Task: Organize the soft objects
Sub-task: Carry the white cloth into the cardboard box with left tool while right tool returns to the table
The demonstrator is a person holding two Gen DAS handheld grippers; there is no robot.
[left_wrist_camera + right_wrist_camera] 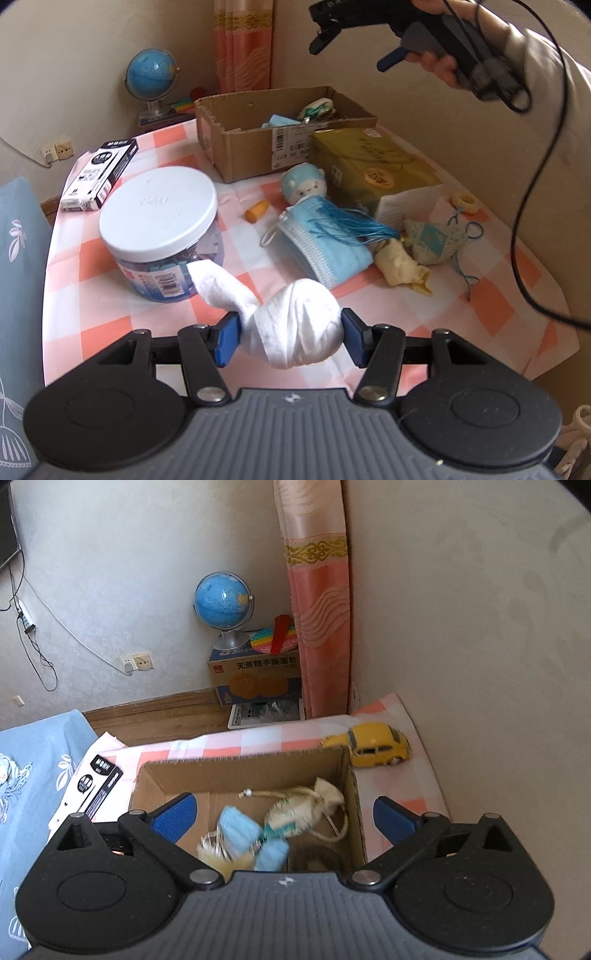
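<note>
My left gripper (290,334) is shut on a twisted wad of white tissue (299,314) just above the checked tablecloth (110,317). My right gripper (284,814) stands wide open over the cardboard box (240,771); nothing touches its pads. Below it, inside the box, are blurred light-blue soft pieces (236,830) and a cream cloth pouch (325,794). In the left wrist view the right gripper (325,33) hangs high above the box (236,147), held by a hand. On the cloth lie a blue-hatted doll (304,184), stacked face masks (328,251), a cream soft toy (399,266) and a patterned sachet (432,240).
A white-lidded jar (159,221) stands left of my held tissue, with a black-and-white carton (99,173) behind it. A gold tissue pack (373,166) sits right of the box. A yellow toy car (373,744) is behind the box. A black cable (535,221) hangs at right.
</note>
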